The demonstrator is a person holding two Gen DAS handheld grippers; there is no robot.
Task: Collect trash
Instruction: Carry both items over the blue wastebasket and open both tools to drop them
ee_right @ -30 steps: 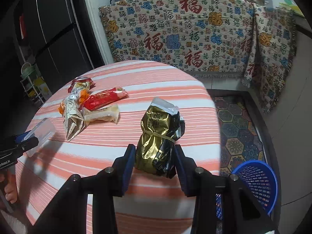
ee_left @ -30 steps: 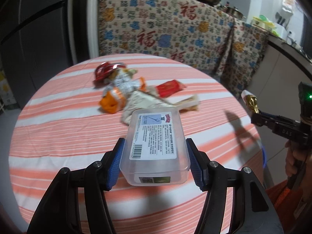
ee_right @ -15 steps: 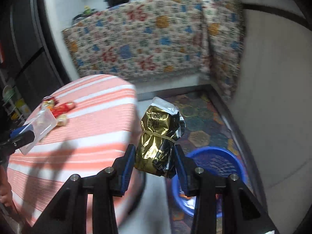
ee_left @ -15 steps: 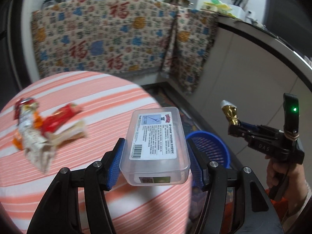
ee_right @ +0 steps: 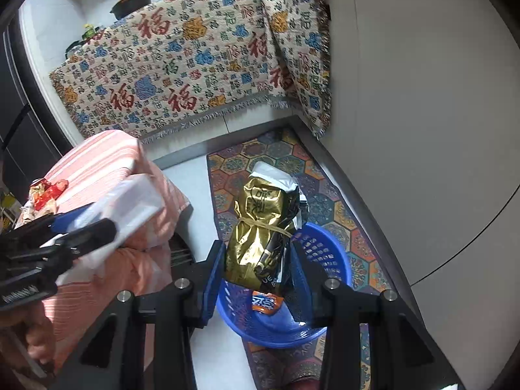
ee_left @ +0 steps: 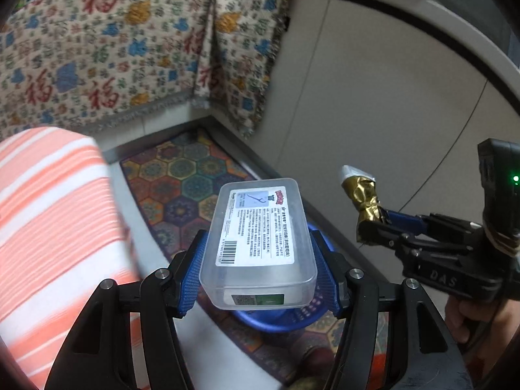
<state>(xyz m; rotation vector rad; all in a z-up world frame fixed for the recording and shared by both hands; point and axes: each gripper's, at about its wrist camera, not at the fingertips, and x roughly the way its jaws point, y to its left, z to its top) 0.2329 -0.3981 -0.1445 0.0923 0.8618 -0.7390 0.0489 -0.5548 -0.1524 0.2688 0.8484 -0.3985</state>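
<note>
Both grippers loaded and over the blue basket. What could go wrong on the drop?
1. The clear plastic box in the left gripper hides most of the blue basket from that view; a release aimed by it alone may miss.
2. The gold foil bag in the right gripper hangs near the basket's rim and might tip out onto the patterned mat.
3. The grippers are close together and may collide.

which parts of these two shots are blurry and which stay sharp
Left wrist view: the striped tablecloth is smeared by motion blur, while the clear plastic box in the left gripper is crisp. Right wrist view: the gold foil packet is sharp; the fisheye bends the counter edge, corners dark.
</note>
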